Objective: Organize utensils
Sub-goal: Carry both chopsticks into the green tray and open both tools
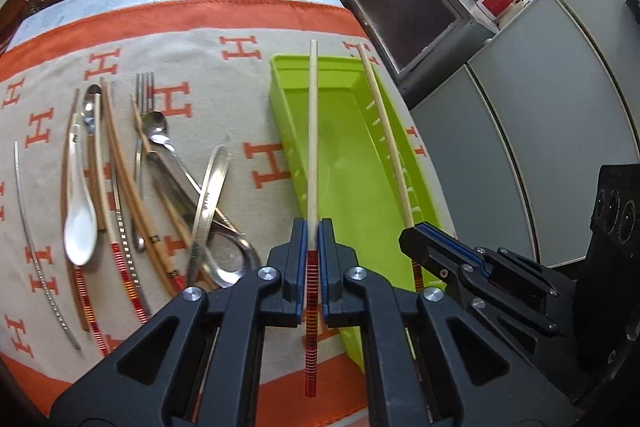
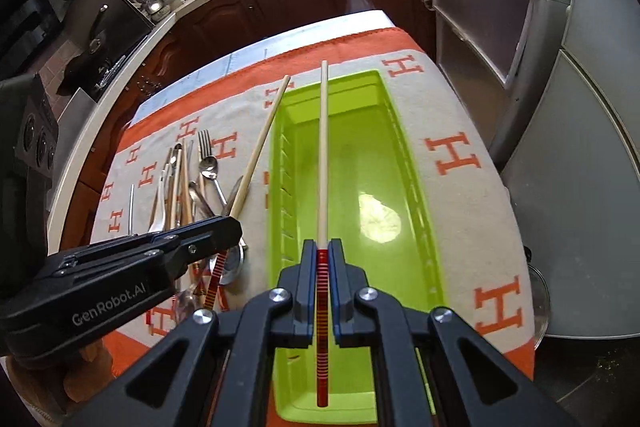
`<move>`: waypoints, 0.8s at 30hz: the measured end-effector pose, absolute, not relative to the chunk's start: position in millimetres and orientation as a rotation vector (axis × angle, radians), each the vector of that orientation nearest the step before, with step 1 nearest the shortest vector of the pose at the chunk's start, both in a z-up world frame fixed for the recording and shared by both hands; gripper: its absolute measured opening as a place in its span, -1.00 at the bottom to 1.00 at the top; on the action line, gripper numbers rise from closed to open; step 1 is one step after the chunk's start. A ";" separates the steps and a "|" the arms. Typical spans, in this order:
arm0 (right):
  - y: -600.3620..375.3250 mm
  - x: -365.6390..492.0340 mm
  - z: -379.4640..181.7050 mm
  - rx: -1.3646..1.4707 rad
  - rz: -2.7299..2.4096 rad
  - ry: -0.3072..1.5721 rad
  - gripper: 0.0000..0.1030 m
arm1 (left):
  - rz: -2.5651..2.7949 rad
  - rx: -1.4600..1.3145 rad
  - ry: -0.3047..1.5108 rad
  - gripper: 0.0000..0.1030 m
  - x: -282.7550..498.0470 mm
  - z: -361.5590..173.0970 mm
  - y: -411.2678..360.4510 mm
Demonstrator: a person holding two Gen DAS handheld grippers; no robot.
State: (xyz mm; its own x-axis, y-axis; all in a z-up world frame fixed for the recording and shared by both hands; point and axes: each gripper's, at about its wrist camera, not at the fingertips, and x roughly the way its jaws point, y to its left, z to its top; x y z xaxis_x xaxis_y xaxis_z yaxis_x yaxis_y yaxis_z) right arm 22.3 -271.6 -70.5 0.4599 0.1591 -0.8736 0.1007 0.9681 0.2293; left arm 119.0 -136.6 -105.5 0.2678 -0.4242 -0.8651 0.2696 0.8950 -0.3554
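left gripper (image 1: 313,227): clamped on a chopstick (image 1: 312,131) at its red-banded end, over the near-left rim of the green tray (image 1: 344,163)
right gripper (image 2: 323,247): pinched on a second chopstick (image 2: 322,155), held above the tray
handling: light, stiff, smooth wood, likely to swivel in the pads; the banded thick end is the best hold
axis: both long axes run along the tray, thin tips at 12 o'clock
remaining pile (image 1: 132,187): spoons, forks, chopsticks at 9 o'clock on the desk cloth (image 1: 248,99)
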 end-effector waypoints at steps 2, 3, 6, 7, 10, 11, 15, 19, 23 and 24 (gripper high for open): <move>-280.1 20.6 -78.0 0.263 0.022 1.112 -0.89 | -0.494 -0.171 1.236 -0.93 121.3 -111.1 -150.2; -282.1 20.8 -81.3 0.264 0.018 1.122 -0.89 | -0.503 -0.172 1.240 -0.93 119.0 -112.8 -156.8; -287.9 20.3 -89.1 0.269 0.020 1.145 -0.88 | -0.516 -0.169 1.249 -0.93 119.0 -119.6 -172.7; -288.2 20.2 -91.2 0.274 0.020 1.152 -0.88 | -0.515 -0.166 1.254 -0.93 118.0 -121.7 -174.7; -290.8 21.3 -96.3 0.300 0.018 1.169 -0.86 | -0.514 -0.148 1.280 -0.93 116.2 -128.8 -179.5; -291.2 21.5 -97.6 0.305 0.017 1.173 -0.86 | -0.512 -0.141 1.284 -0.92 115.4 -129.8 -177.9; -288.6 21.6 -99.4 0.315 0.023 1.181 -0.86 | -0.498 -0.120 1.277 -0.87 108.6 -125.5 -164.3; -280.5 20.9 -99.4 0.318 0.038 1.185 -0.85 | -0.481 -0.107 1.251 -0.55 104.2 -117.1 -148.5; -269.8 18.4 -98.4 0.317 0.066 1.187 -0.86 | -0.449 -0.089 1.223 -0.44 99.1 -107.8 -128.8; -265.6 17.8 -97.7 0.310 0.073 1.188 -0.85 | -0.440 -0.086 1.219 -0.44 97.7 -105.6 -123.3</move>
